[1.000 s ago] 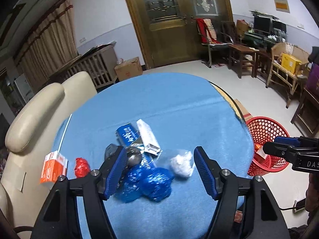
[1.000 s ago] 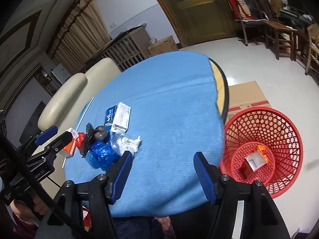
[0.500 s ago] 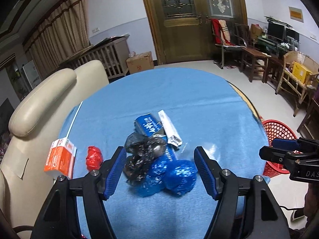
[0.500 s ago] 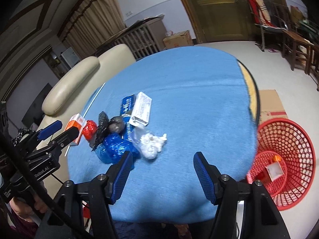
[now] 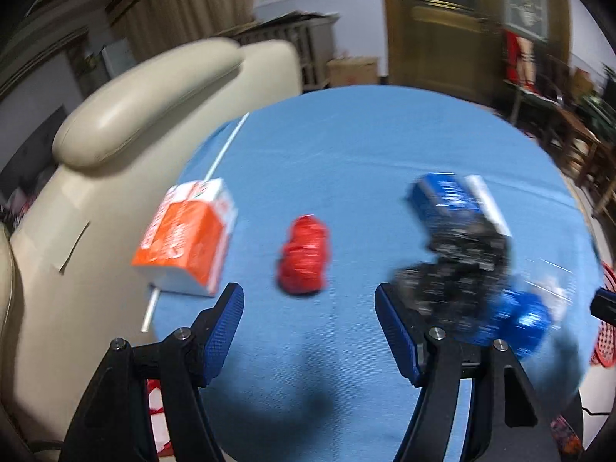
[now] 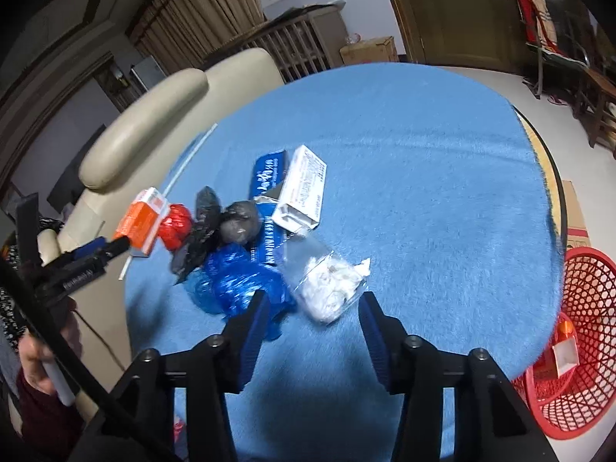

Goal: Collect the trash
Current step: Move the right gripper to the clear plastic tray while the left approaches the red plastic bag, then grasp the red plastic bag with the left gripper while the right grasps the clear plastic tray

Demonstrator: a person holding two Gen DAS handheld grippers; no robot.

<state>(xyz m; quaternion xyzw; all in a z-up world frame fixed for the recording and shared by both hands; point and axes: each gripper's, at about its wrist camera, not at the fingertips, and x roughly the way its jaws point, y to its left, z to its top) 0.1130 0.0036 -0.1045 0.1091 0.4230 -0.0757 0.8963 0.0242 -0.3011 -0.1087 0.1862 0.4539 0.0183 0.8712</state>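
Note:
Trash lies on a round blue table [image 6: 442, 200]. In the left wrist view my left gripper [image 5: 308, 315] is open and empty, just short of a red crumpled wrapper [image 5: 304, 256], with an orange and white carton [image 5: 186, 236] to its left and black [image 5: 458, 269] and blue bags [image 5: 519, 319] to its right. In the right wrist view my right gripper [image 6: 312, 319] is open and empty, close to a clear bag of white tissue [image 6: 331, 283]. A blue bag [image 6: 235, 281], a black bag [image 6: 210, 227], a white box [image 6: 302, 188] and a blue packet [image 6: 265, 173] lie nearby.
A red mesh basket [image 6: 577, 346] stands on the floor right of the table with a small box inside. A beige sofa [image 5: 115, 131] runs along the table's left side. A white stick [image 5: 227, 146] lies near the table's left edge.
My left gripper has swung left from the bag pile to the red wrapper and carton. My right gripper has moved in toward the clear tissue bag. Both stay open.

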